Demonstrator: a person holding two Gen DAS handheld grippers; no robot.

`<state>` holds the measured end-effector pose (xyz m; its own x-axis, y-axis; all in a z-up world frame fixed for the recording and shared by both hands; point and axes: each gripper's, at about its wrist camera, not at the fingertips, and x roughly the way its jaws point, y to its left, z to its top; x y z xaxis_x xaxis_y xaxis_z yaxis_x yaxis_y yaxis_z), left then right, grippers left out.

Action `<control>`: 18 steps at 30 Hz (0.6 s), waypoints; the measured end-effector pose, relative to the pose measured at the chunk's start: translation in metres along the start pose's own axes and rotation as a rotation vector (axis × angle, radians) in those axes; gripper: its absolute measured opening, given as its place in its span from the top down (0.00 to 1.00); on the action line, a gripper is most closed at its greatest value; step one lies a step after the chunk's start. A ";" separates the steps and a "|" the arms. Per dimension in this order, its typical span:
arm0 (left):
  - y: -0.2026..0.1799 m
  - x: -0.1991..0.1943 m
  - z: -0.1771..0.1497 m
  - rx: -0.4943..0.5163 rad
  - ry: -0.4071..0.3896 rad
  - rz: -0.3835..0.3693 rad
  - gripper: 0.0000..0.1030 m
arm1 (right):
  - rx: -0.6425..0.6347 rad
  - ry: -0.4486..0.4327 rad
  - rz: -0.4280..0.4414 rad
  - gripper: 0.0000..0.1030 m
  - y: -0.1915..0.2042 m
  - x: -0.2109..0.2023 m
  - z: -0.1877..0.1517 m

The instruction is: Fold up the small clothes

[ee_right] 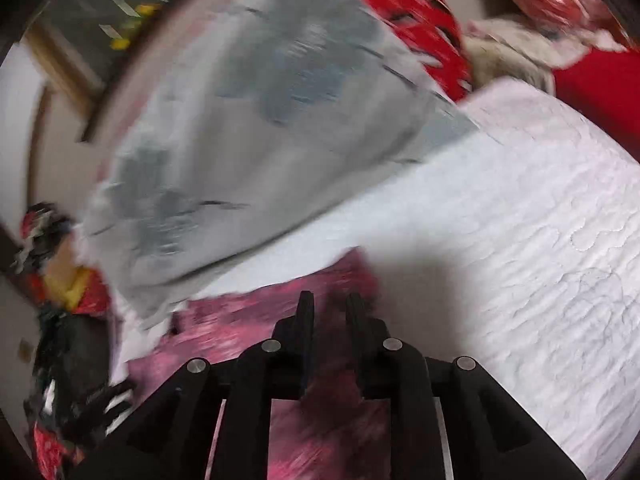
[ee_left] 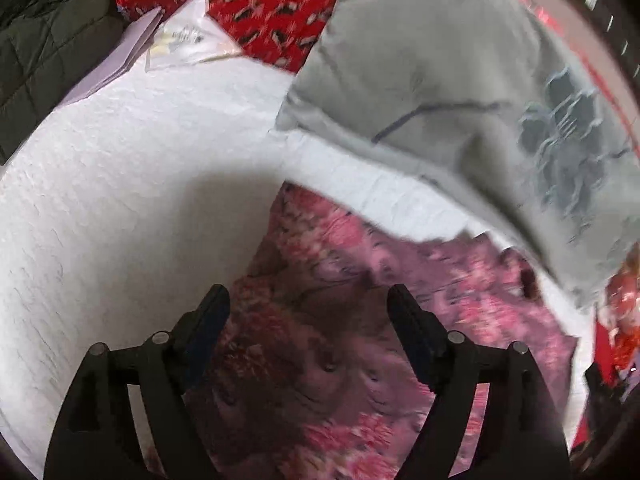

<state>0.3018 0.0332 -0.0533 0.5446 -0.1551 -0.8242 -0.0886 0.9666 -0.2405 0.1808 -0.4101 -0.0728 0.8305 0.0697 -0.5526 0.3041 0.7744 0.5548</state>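
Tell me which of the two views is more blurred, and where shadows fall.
Right wrist view: strong motion smear on the grey pillow and pink floral garment. Left wrist view: sharper; shadow darkens the white quilt around the left gripper.

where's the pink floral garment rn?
The pink floral garment lies on the white quilted bedspread, under both grippers in both wrist views, its far edge beside the grey pillow.

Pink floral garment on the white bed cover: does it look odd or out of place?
The pink floral garment lies wrinkled on the white quilted bed cover, its far edge tucked under the grey flower-print pillow. Nothing looks spilled or damaged.
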 end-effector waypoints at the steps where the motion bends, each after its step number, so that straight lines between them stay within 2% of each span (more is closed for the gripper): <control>1: -0.002 -0.001 -0.001 0.004 -0.002 -0.004 0.21 | -0.023 0.001 0.014 0.70 0.004 -0.003 -0.006; 3: -0.008 0.009 -0.007 0.039 0.037 0.019 0.21 | -0.083 0.054 0.001 0.67 0.009 0.004 -0.025; 5: -0.016 0.027 -0.016 0.105 0.089 0.082 0.20 | -0.118 0.161 -0.074 0.68 0.004 0.028 -0.045; 6: -0.020 0.026 -0.019 0.144 0.072 0.104 0.20 | -0.129 0.107 -0.063 0.68 0.006 0.021 -0.047; 7: -0.022 0.019 -0.019 0.160 0.058 0.111 0.21 | -0.126 0.110 -0.080 0.69 0.008 0.016 -0.045; 9: -0.021 0.005 -0.017 0.151 0.049 0.071 0.21 | -0.107 0.112 -0.086 0.66 0.014 0.004 -0.045; 11: -0.016 -0.005 -0.018 0.137 0.036 0.049 0.21 | -0.149 0.058 -0.044 0.66 0.025 -0.017 -0.049; 12: -0.015 -0.008 -0.019 0.135 0.034 0.049 0.21 | -0.175 0.042 -0.041 0.64 0.028 -0.023 -0.054; 13: -0.013 -0.008 -0.022 0.136 0.041 0.050 0.21 | -0.199 0.039 -0.042 0.56 0.031 -0.026 -0.060; 14: -0.012 -0.005 -0.025 0.141 0.055 0.057 0.21 | -0.223 0.073 -0.057 0.51 0.031 -0.022 -0.071; 16: -0.013 0.006 -0.032 0.172 0.083 0.087 0.20 | -0.241 0.164 -0.121 0.50 0.027 -0.001 -0.087; 18: -0.013 -0.001 -0.033 0.189 0.067 0.091 0.20 | -0.255 0.122 -0.135 0.51 0.029 -0.009 -0.089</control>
<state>0.2751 0.0142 -0.0663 0.4847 -0.0728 -0.8717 0.0265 0.9973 -0.0686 0.1404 -0.3319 -0.1071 0.7241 0.0186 -0.6895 0.2679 0.9136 0.3060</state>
